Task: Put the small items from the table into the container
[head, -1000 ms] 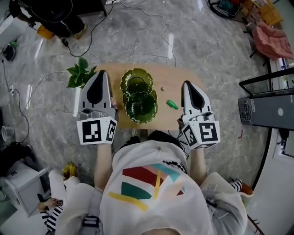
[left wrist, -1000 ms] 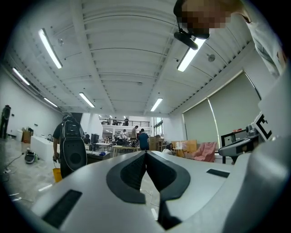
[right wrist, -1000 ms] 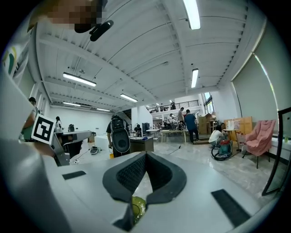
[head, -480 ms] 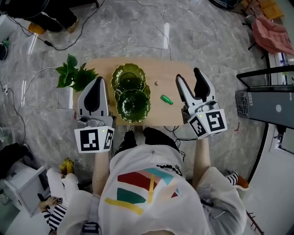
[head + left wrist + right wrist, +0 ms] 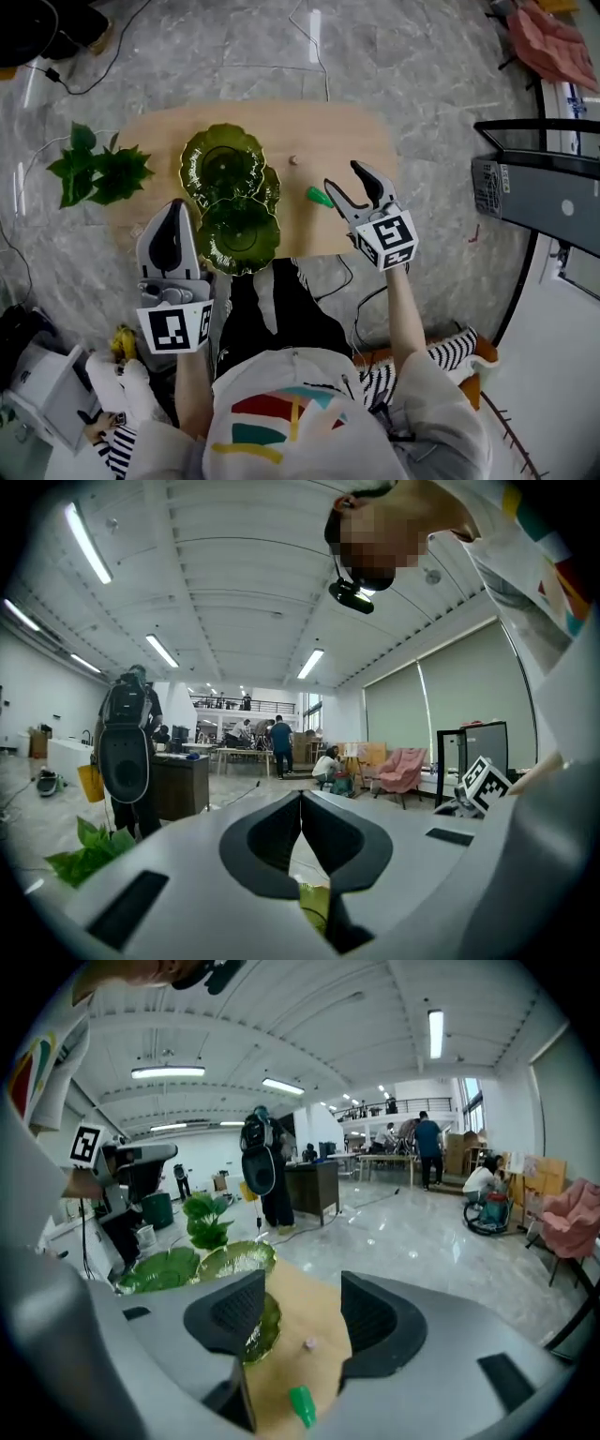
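Note:
A small green item [image 5: 319, 196] [image 5: 302, 1405] and a tiny pinkish bead [image 5: 292, 160] [image 5: 308, 1343] lie on the wooden table [image 5: 347, 131]. Three green leaf-shaped glass dishes sit on the table's left half: a far one [image 5: 223, 161], a near one [image 5: 237, 234] and a small one between them [image 5: 269, 186]. My right gripper [image 5: 343, 176] [image 5: 300, 1309] is open, low over the table, its jaws just on my side of the green item. My left gripper [image 5: 172, 208] [image 5: 301, 797] is shut and empty, beside the near dish's left rim.
A leafy plant [image 5: 98, 173] [image 5: 208, 1218] stands on the floor left of the table. A black cabinet [image 5: 539, 183] is at the right. Cables run over the marble floor [image 5: 309, 47]. People stand far back in the hall [image 5: 127, 742].
Both grippers have come down toward the table. The right gripper's jaws went from shut to open and dropped close to the green item. The left stays shut.

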Tool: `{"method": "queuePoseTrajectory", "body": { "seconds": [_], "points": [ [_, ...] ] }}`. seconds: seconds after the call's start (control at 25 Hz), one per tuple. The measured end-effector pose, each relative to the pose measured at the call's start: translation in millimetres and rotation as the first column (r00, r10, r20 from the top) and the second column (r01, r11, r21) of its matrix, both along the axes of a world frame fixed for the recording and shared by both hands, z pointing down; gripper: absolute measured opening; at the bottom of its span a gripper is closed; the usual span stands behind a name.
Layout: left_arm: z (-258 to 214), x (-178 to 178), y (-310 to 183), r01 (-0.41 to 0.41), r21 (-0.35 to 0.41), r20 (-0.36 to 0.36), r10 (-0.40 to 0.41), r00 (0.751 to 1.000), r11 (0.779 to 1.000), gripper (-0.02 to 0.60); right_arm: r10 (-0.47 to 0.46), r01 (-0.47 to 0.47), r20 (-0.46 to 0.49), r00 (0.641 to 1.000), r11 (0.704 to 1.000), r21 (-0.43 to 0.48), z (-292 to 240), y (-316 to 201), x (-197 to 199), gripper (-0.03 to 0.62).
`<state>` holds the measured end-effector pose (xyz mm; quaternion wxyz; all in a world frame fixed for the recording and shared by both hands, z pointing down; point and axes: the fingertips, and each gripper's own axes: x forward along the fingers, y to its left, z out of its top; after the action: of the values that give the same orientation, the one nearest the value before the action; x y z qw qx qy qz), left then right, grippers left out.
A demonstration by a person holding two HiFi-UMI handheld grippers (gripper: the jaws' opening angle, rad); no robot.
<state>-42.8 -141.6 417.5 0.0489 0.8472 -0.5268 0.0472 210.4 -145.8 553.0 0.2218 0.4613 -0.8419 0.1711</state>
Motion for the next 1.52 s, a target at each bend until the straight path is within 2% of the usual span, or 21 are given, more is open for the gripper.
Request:
{"method": "queuePoseTrajectory", "body": {
  "seconds": [0.24, 0.36, 0.48, 0.64, 0.76, 0.88, 1.0, 1.16, 1.32, 1.4, 1.52],
  "points": [
    [55.8, -31.6, 1.5, 0.092, -0.058, 0.023, -0.091, 0.996, 0.994, 0.009, -0.107, 0.091, -0.089, 0.99, 0.982, -0.162, 117.1, 21.1, -9.5, 0.261],
    [73.0, -43.0, 4.9, 0.112, -0.079, 0.039, -0.109, 0.993, 0.991, 0.009, -0.144, 0.099, -0.141, 0.98, 0.954, -0.283, 178.9, 39.7, 0.9, 0.261],
    [87.1, -48.6, 5.0, 0.125, -0.094, 0.036, -0.123, 0.992, 0.988, 0.009, -0.195, 0.105, -0.198, 0.961, 0.913, -0.394, 230.0, 56.6, 13.4, 0.259],
    [99.3, -50.5, 6.6, 0.134, -0.113, 0.031, -0.132, 0.991, 0.984, 0.009, -0.22, 0.082, -0.222, 0.95, 0.86, -0.503, 270.9, 76.7, 22.1, 0.259],
    [102.8, -51.1, 7.5, 0.136, -0.121, 0.027, -0.134, 0.991, 0.983, 0.009, -0.188, 0.037, -0.225, 0.956, 0.84, -0.542, 286.9, 83.0, 26.2, 0.255],
    [100.1, -54.7, 7.6, 0.139, -0.113, 0.021, -0.137, 0.99, 0.984, 0.009, -0.168, 0.01, -0.235, 0.958, 0.832, -0.554, 291.4, 82.2, 25.7, 0.166],
    [92.2, -60.8, 6.7, 0.148, -0.101, 0.015, -0.148, 0.989, 0.984, 0.009, -0.13, -0.016, -0.238, 0.963, 0.848, -0.529, 279.6, 70.4, 23.1, 0.156],
    [59.2, -70.2, 10.0, 0.167, -0.092, -0.002, -0.168, 0.986, 0.982, 0.009, -0.07, -0.027, -0.21, 0.975, 0.904, -0.427, 211.3, 45.1, 11.4, 0.153],
    [1.6, -77.9, 5.4, 0.162, 0.006, -0.019, -0.161, 0.987, 0.987, 0.009, -0.036, 0.002, -0.174, 0.984, 0.981, -0.192, 98.8, -0.7, -13.4, 0.153],
    [-29.4, -78.1, 9.0, 0.147, 0.047, -0.019, -0.146, 0.989, 0.988, 0.009, -0.022, 0.012, -0.141, 0.99, 0.998, -0.069, 31.4, -9.4, -29.1, 0.153],
    [-71.6, -69.4, 19.8, 0.11, 0.113, 0.004, -0.111, 0.994, 0.988, 0.009, -0.008, 0.016, -0.079, 0.997, 0.995, 0.099, -67.6, -4.6, -52.8, 0.153]
  ]
}}
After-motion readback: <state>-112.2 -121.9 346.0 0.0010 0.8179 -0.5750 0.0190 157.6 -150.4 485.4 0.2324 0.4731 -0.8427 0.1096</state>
